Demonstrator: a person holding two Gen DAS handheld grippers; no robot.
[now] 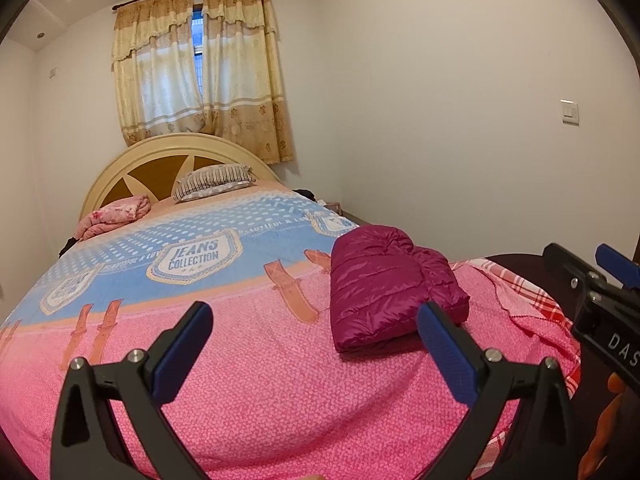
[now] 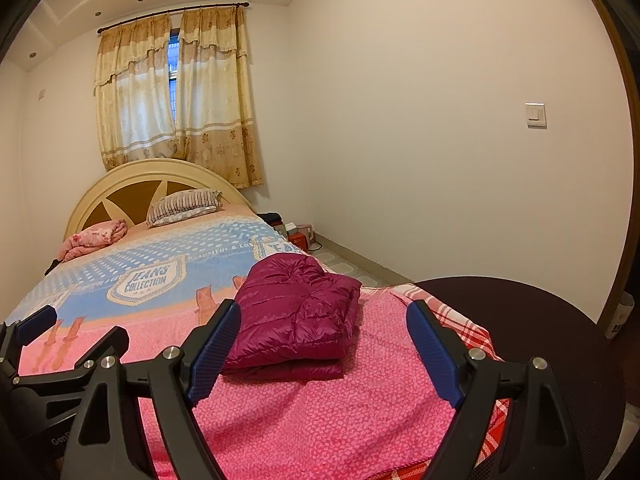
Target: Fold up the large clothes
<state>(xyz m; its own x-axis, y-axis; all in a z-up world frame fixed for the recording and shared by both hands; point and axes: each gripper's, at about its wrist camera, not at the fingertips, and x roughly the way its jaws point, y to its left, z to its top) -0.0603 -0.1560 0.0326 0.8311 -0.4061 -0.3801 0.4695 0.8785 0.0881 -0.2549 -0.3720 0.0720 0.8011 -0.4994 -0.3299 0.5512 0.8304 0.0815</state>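
Observation:
A magenta quilted puffer jacket [image 1: 390, 286] lies folded into a compact bundle on the pink part of the bedspread [image 1: 256, 368], near the bed's right side. My left gripper [image 1: 316, 314] hovers over the bed's near end, open and empty, with the jacket just beyond its right finger. The right wrist view shows the same jacket [image 2: 298, 312] ahead, past the tips of my right gripper [image 2: 324, 314], which is open wide with nothing between its blue pads. Neither gripper touches the jacket. Each gripper shows at the edge of the other's view.
The bed carries a striped pillow [image 2: 184, 206] and a bundled pink blanket [image 2: 94, 238] by the headboard [image 1: 176, 160]. A dark round surface [image 2: 520, 320] sits at the bed's near right corner. Small items stand on the floor by the wall [image 2: 298, 234].

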